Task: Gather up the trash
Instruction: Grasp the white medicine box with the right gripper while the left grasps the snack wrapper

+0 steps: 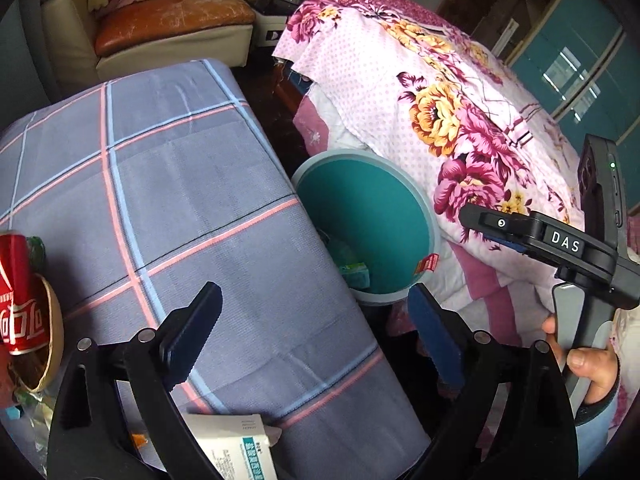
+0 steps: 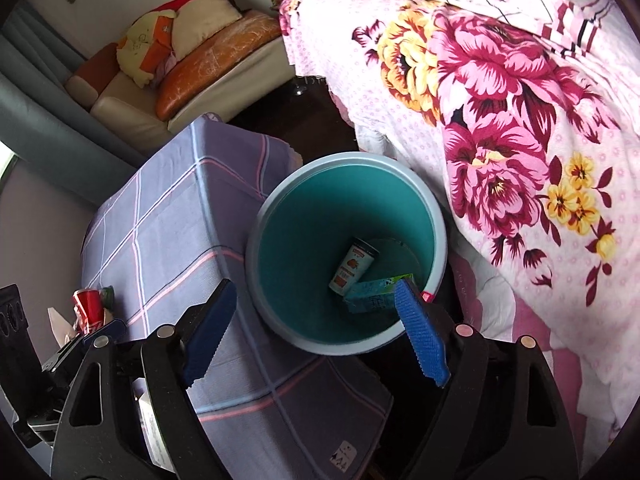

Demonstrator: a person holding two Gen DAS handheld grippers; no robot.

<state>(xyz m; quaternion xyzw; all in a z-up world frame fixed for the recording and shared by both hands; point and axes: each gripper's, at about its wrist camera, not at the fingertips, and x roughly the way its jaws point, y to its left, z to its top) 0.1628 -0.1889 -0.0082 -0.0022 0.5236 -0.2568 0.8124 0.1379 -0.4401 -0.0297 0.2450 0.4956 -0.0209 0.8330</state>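
Both claws stand spread wide with nothing between their pads. The right claw [image 2: 316, 334] hangs above the teal bin [image 2: 438, 216], which stands on the floor between the worktop [image 2: 168, 232], covered in a grey-blue checked cloth, and the bed [image 2: 520, 128] with its pink flowered bedspread. Down in the bin lie a small white can [image 2: 352, 266] with orange print, leaning on its side, and a light blue carton [image 2: 370, 298] beside and touching it. The left claw [image 1: 316, 332] is over the near edge of the worktop, with the bin just beyond it to the right. More trash sits on the worktop's left side: a red cola can [image 1: 18, 292] standing upright in a pale bowl-like shell [image 1: 54, 340], with crumpled clear and green wrappers near it, and a white box [image 1: 236, 448] with teal print lying flat at the bottom edge of the left view, partly hidden under the left claw. In that same view the right claw's black body shows at the far right, marked with white letters, held by a hand [image 1: 588, 364] in a light sleeve. A cream and orange sofa [image 2: 192, 76] with cushions stands well behind the worktop.
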